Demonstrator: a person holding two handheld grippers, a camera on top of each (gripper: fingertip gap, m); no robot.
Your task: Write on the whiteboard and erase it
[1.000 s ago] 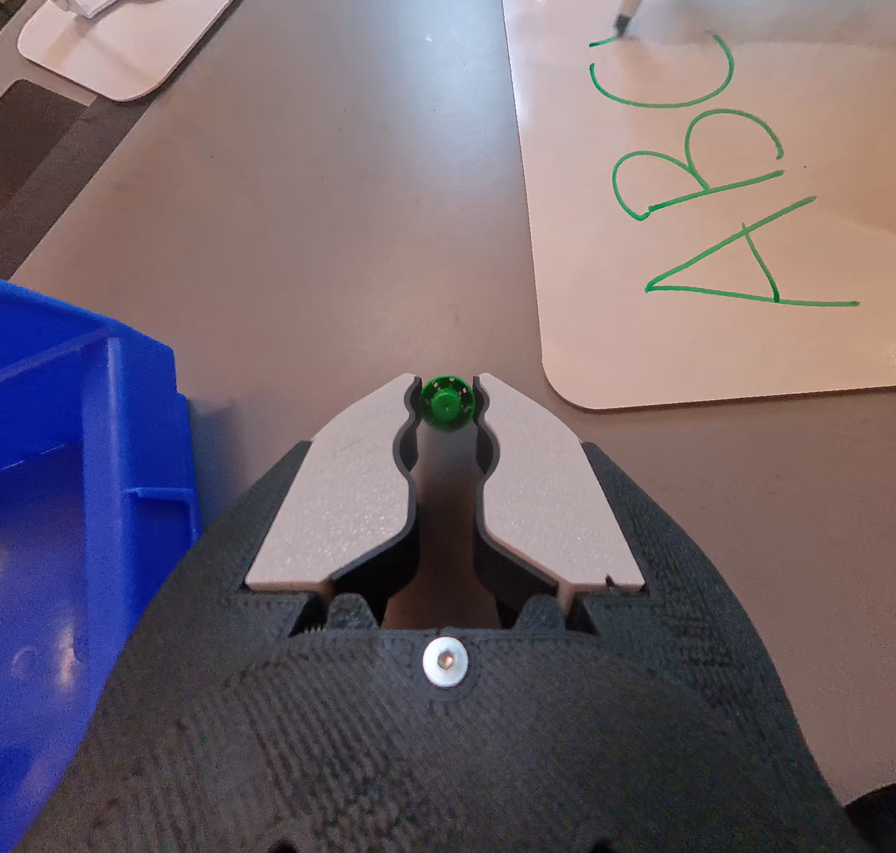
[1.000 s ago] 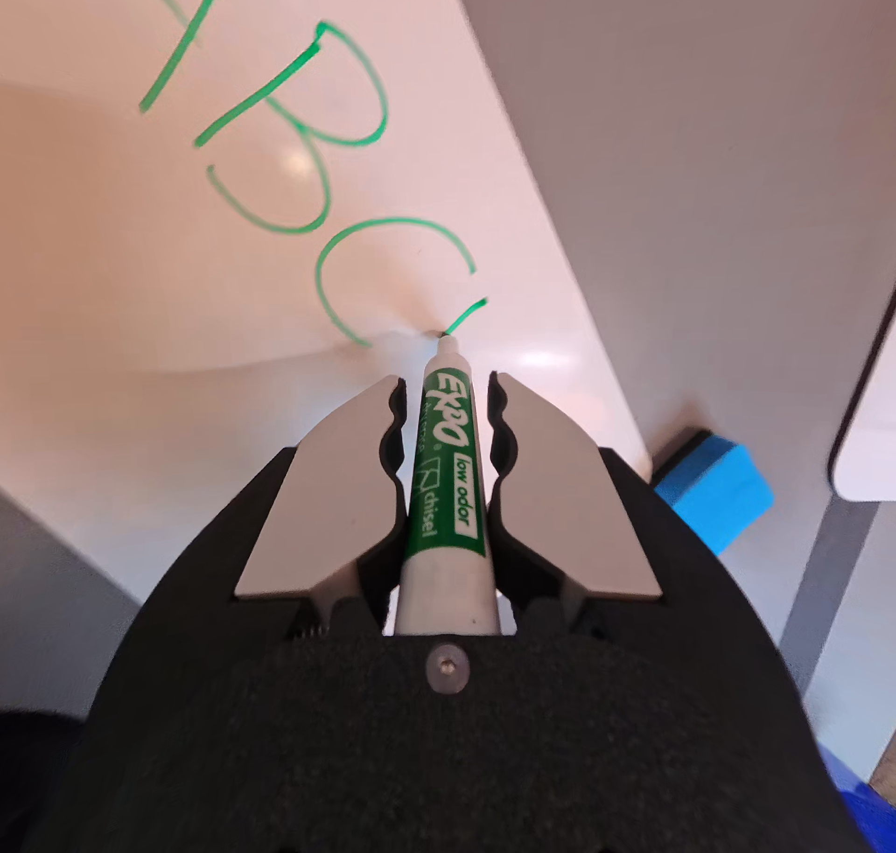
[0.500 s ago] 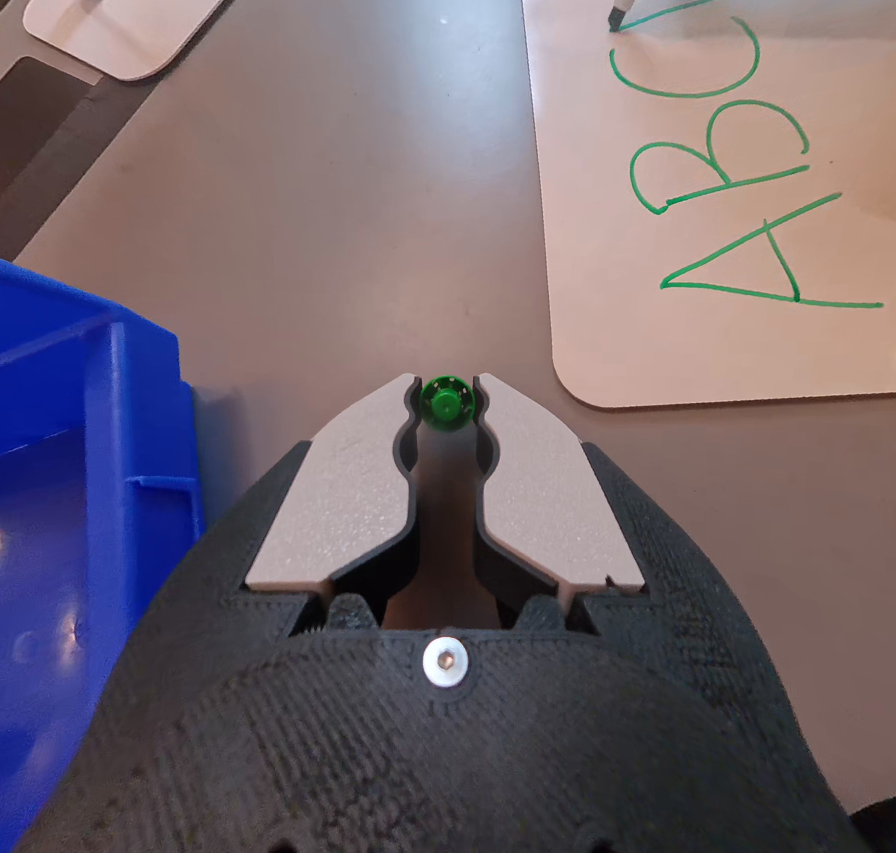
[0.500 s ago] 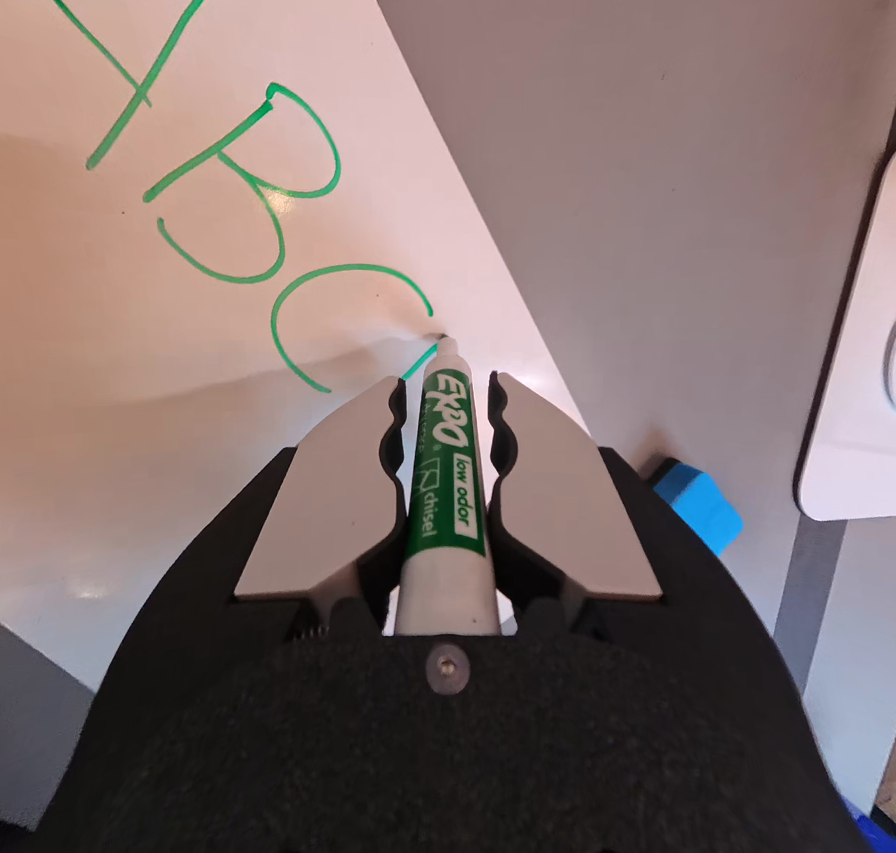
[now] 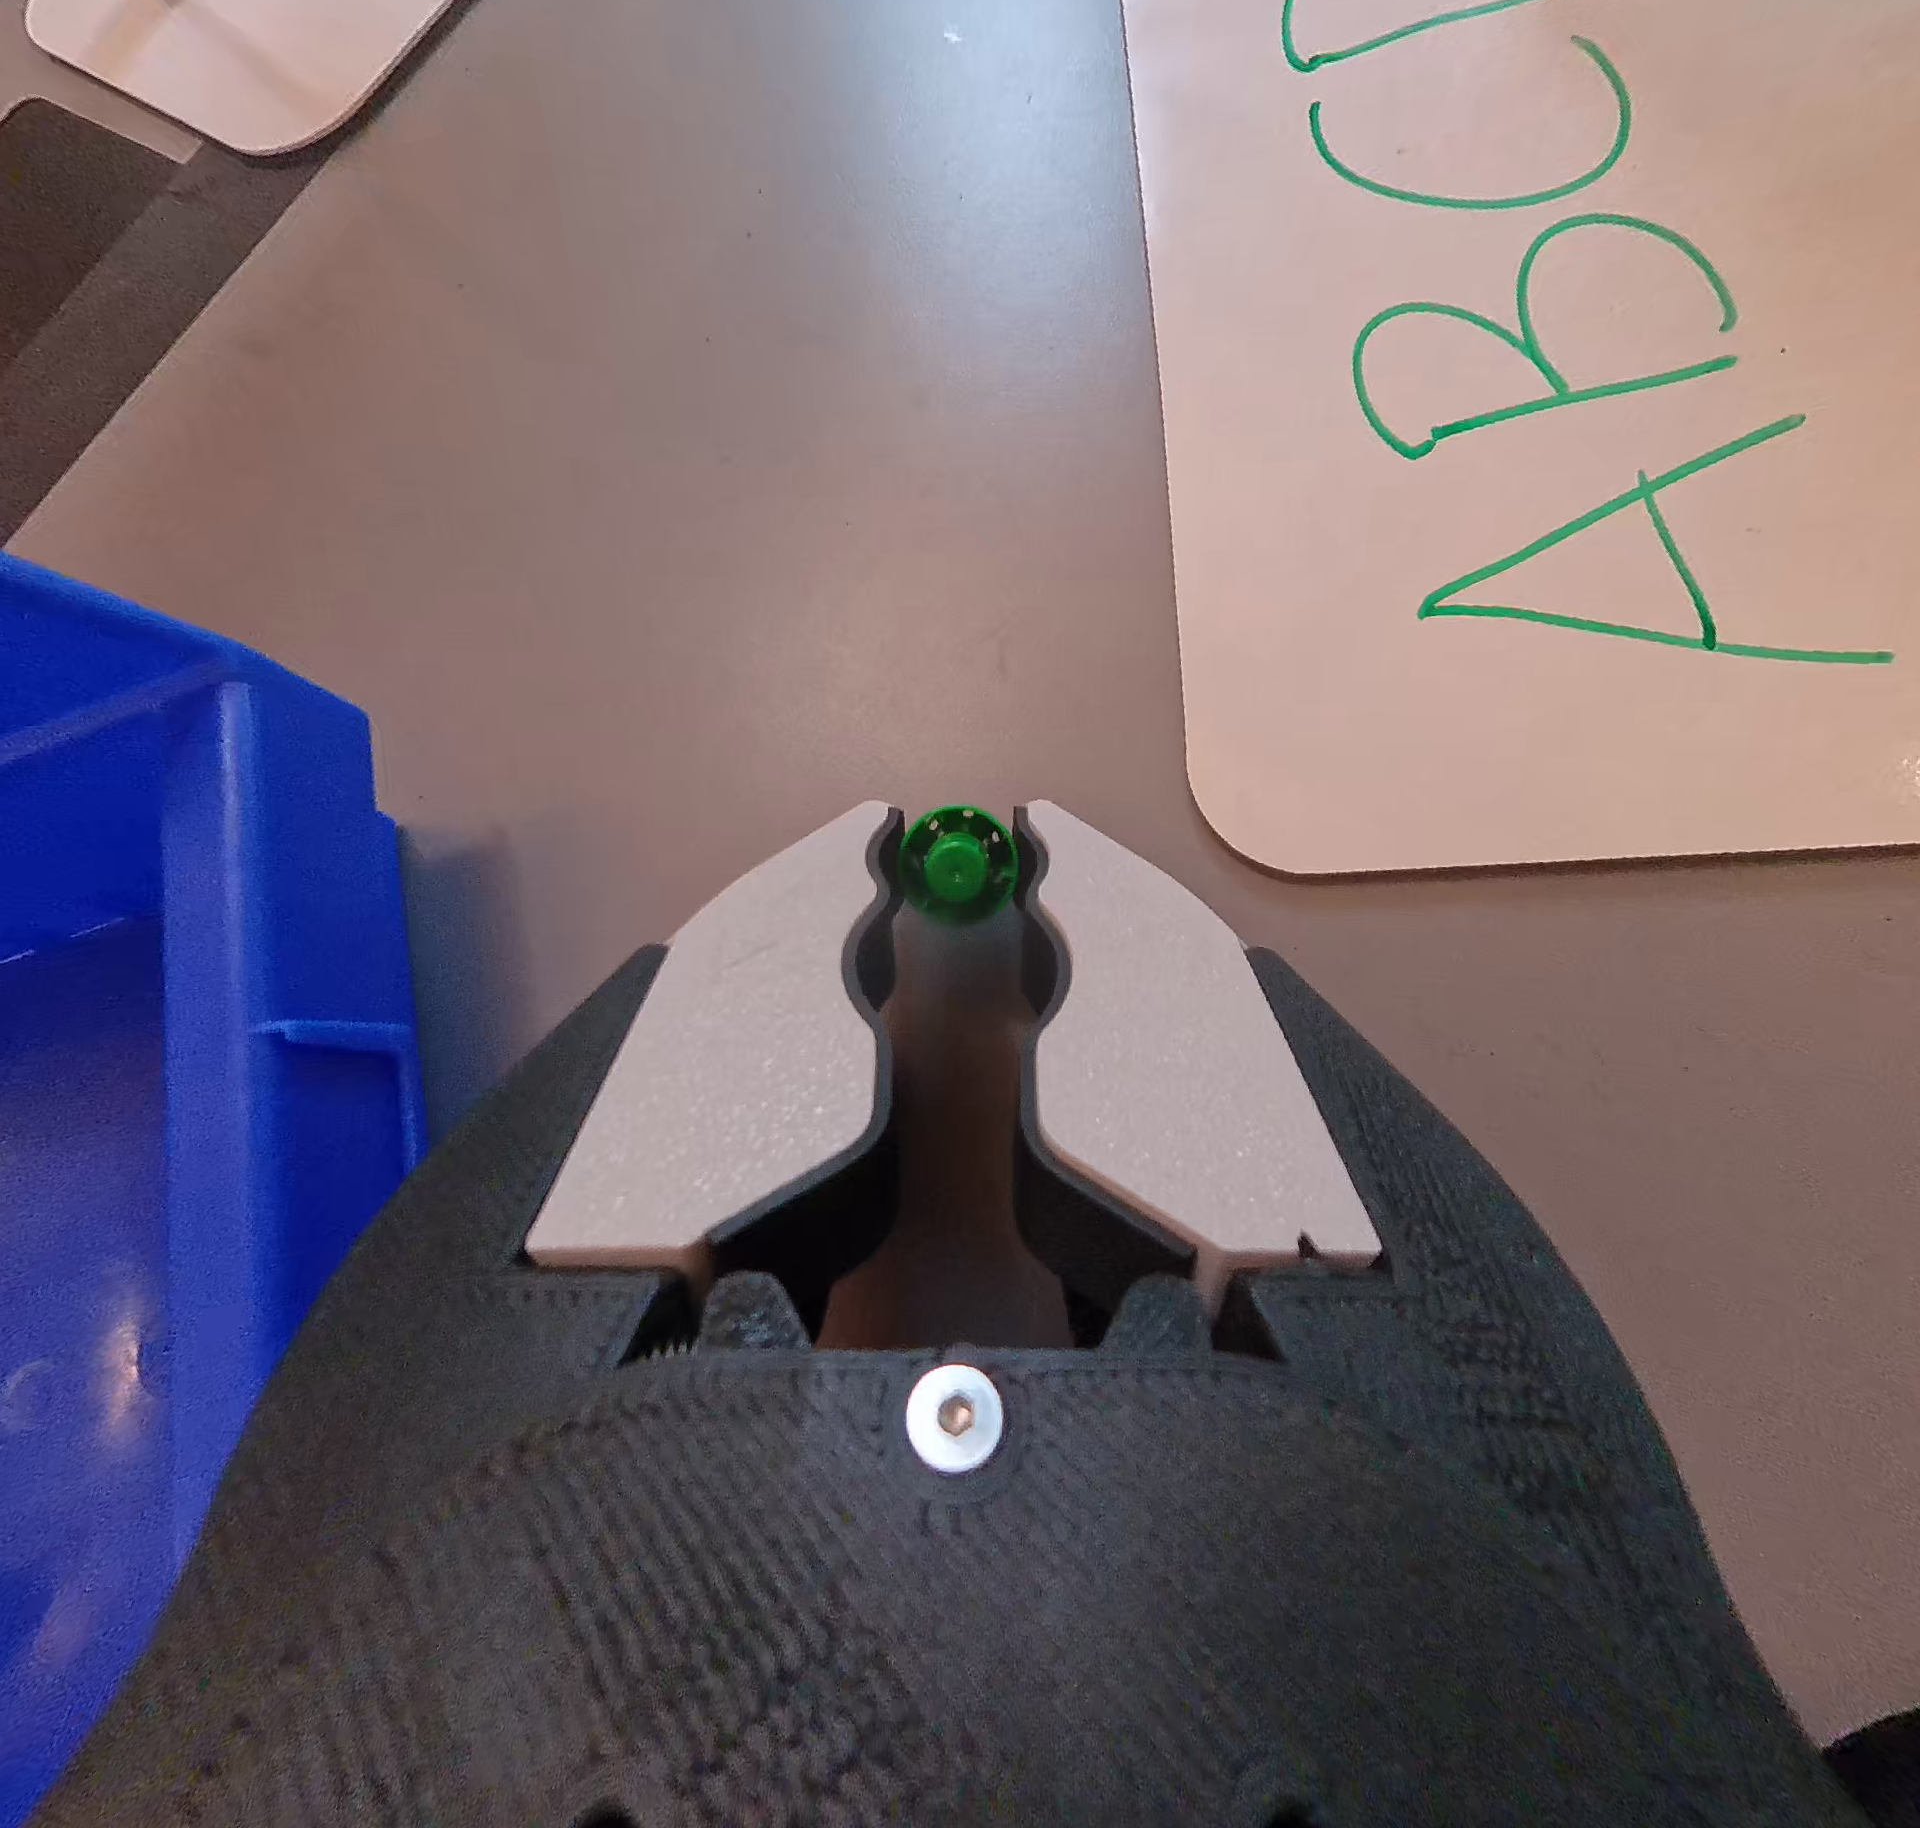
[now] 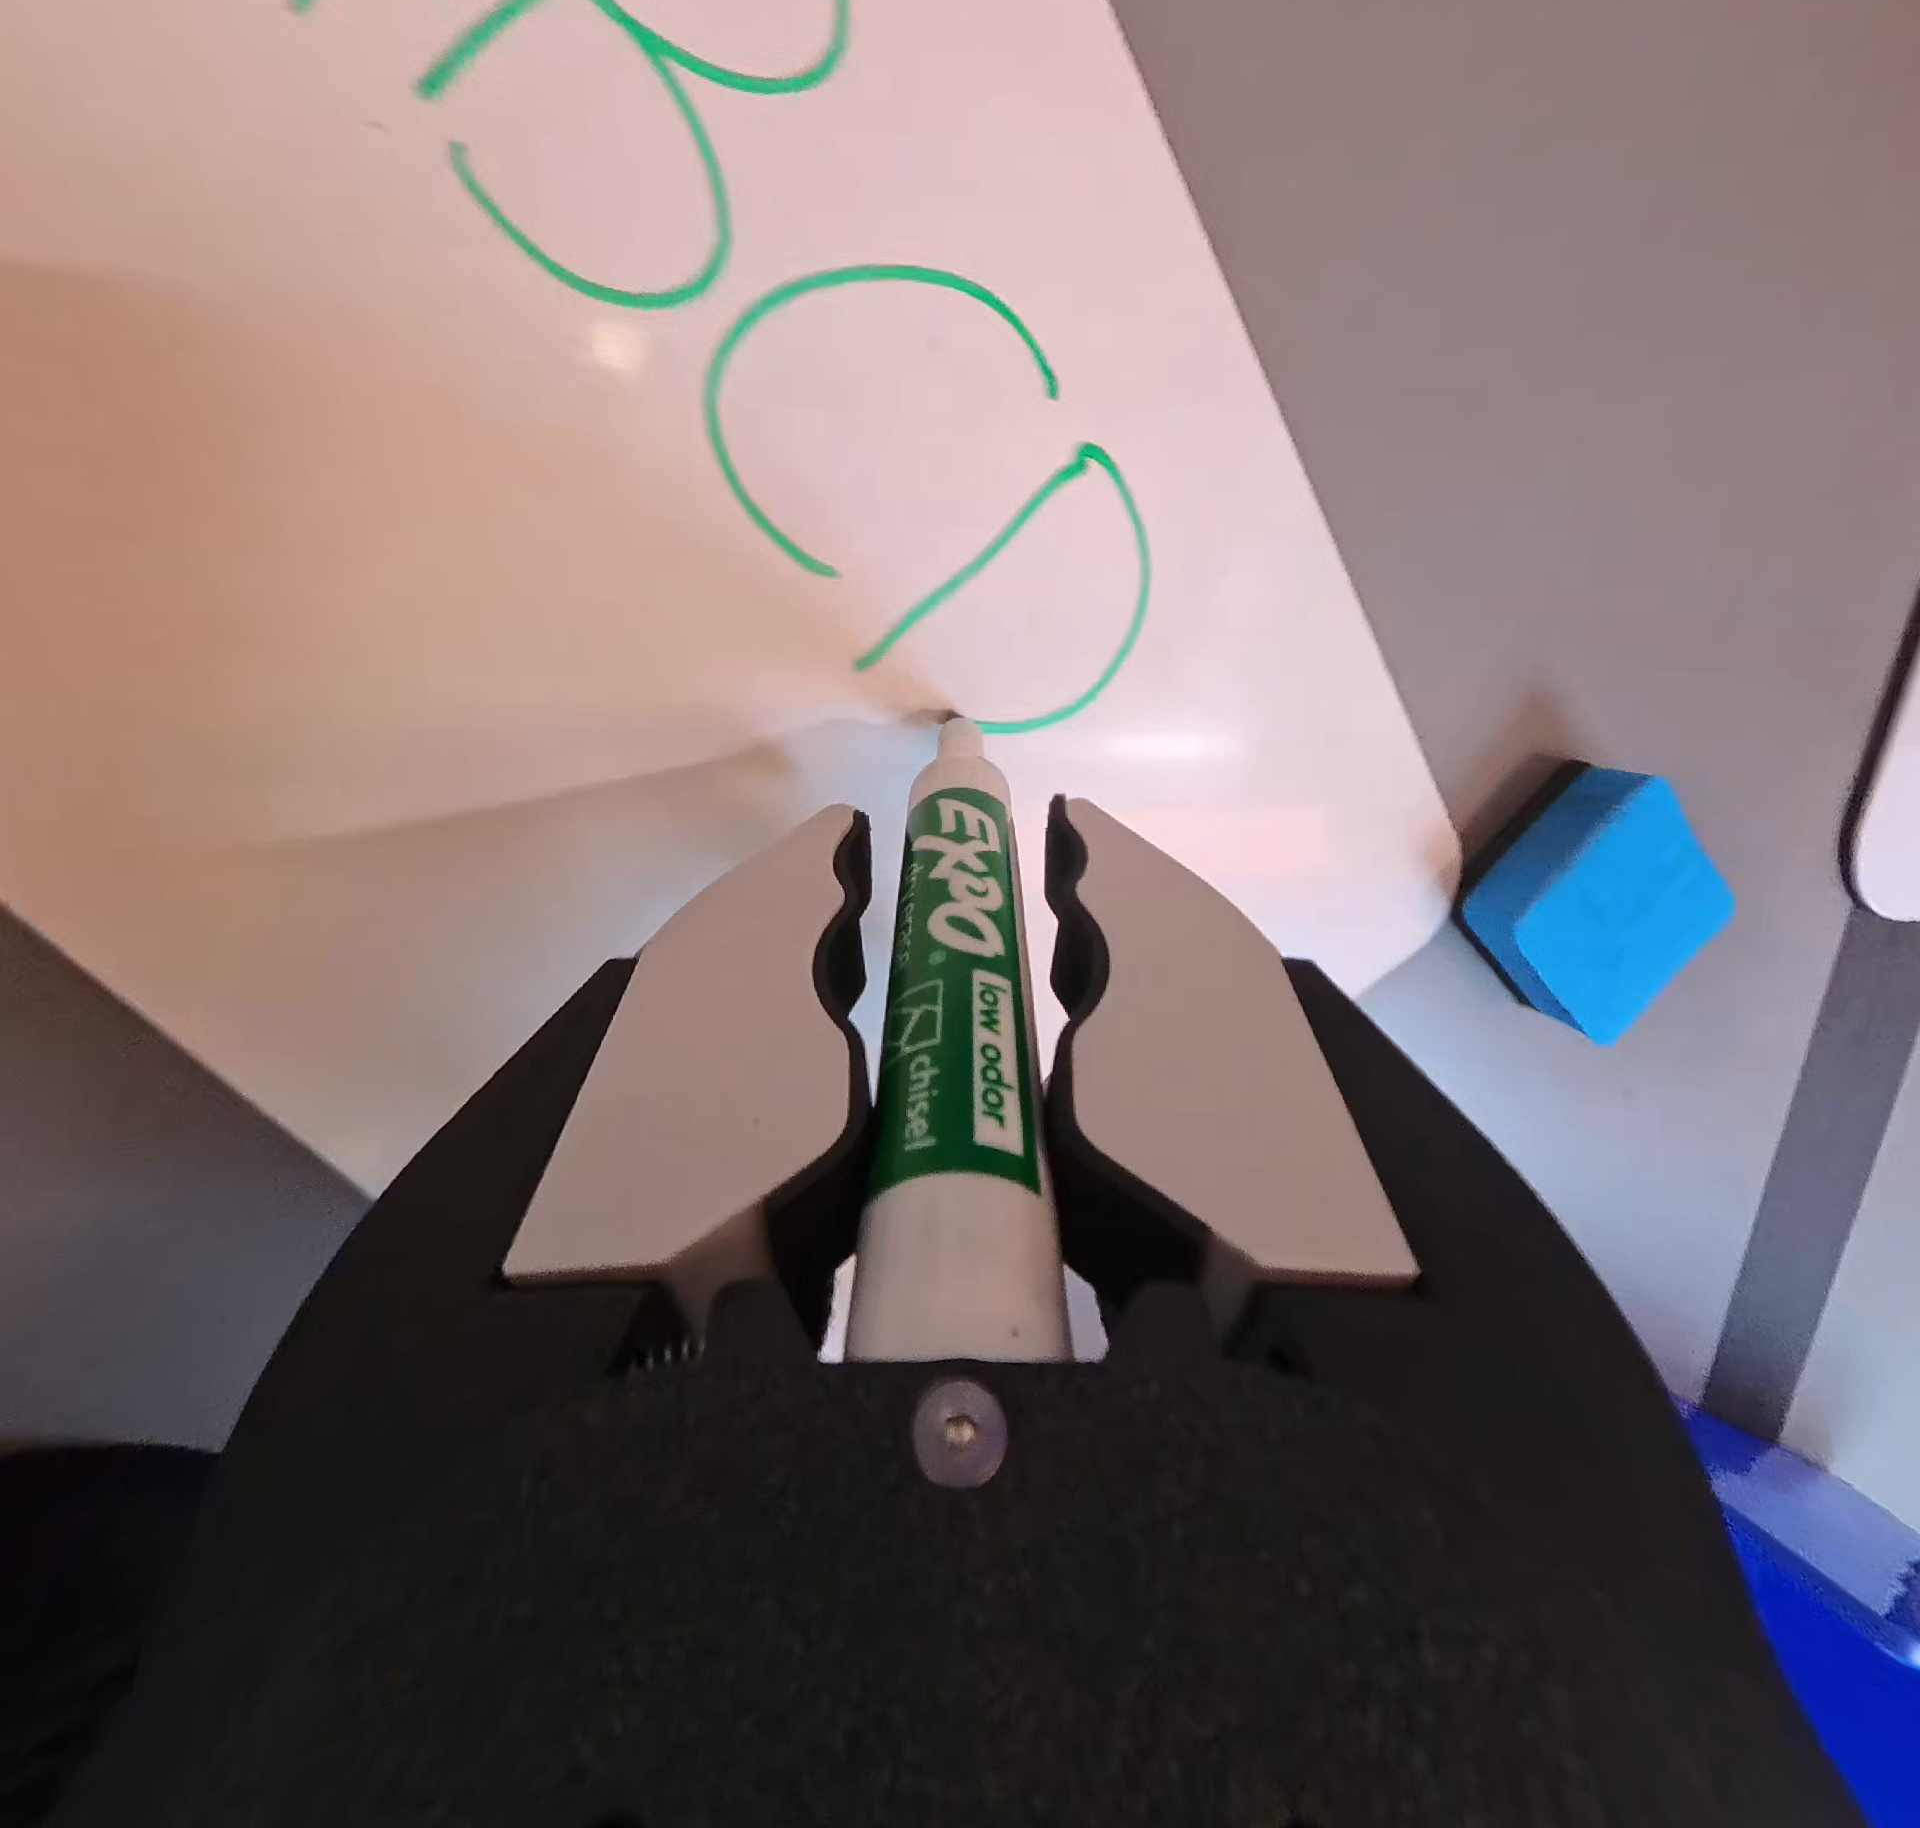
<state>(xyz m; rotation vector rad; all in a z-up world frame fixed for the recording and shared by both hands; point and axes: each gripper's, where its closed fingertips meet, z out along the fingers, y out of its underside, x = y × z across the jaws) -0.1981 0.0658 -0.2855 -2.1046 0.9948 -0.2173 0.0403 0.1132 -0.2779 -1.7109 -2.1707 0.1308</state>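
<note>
A white whiteboard (image 5: 1351, 718) lies flat on the grey table, with several green letters written on it; it also shows in the right wrist view (image 6: 312, 531). My right gripper (image 6: 956, 822) is shut on a green-labelled white marker (image 6: 951, 1030), whose tip touches the board at the end of a curved green stroke (image 6: 1132, 573). My left gripper (image 5: 954, 828) is shut on the green marker cap (image 5: 954, 874) and is held above the table, left of the board. A blue eraser (image 6: 1600, 900) lies off the board's corner.
A blue plastic bin (image 5: 156, 947) stands just left of my left gripper. A white flat board (image 5: 270, 22) lies at the far left of the table; a white board edge (image 6: 1886, 843) shows right of the eraser. A blue bin corner (image 6: 1849, 1612) is at lower right.
The marker tip has drawn on: after the straight stroke it has added a curved stroke that bends back toward the stroke's foot. The left gripper with the cap has barely moved.
</note>
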